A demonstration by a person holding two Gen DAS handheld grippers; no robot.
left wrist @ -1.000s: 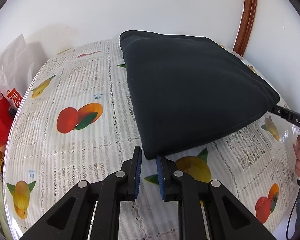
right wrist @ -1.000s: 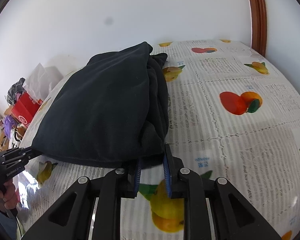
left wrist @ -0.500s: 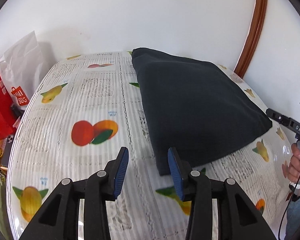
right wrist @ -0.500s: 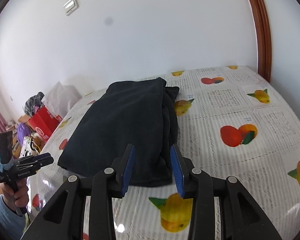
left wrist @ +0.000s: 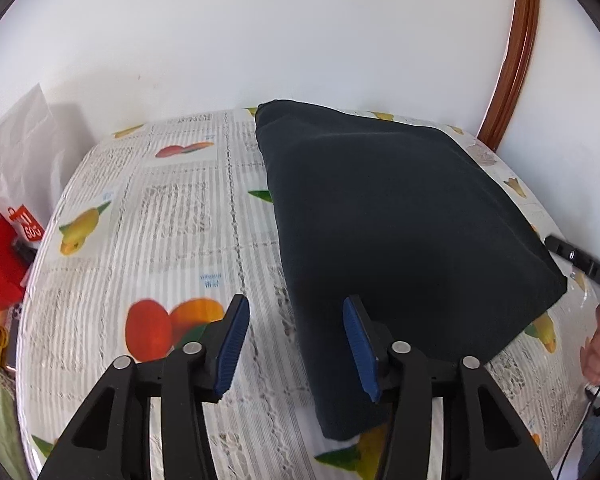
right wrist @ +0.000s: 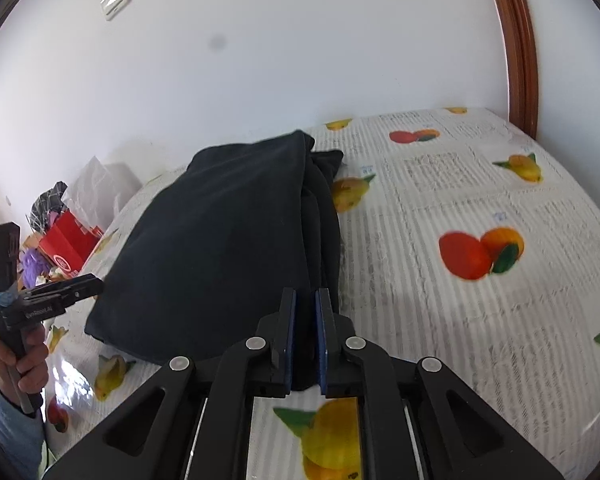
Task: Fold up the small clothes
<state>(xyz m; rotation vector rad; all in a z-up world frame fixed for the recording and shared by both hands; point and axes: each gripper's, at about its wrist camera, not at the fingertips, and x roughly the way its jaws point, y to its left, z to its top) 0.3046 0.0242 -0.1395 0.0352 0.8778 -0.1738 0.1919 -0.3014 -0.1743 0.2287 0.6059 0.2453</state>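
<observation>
- A folded dark garment [left wrist: 400,240] lay across the fruit-print tablecloth [left wrist: 172,224], filling the centre and right of the left wrist view.
- The left gripper [left wrist: 296,344], at lower centre, had just been opening; its blue pads [left wrist: 232,344] stood spread above the garment's near-left edge, pressing nothing.
- In the right wrist view, the right gripper [right wrist: 305,336] had just been closing and pinched the garment's near corner at lower centre.
- Red bags [right wrist: 70,244] sat at the left edge.
</observation>
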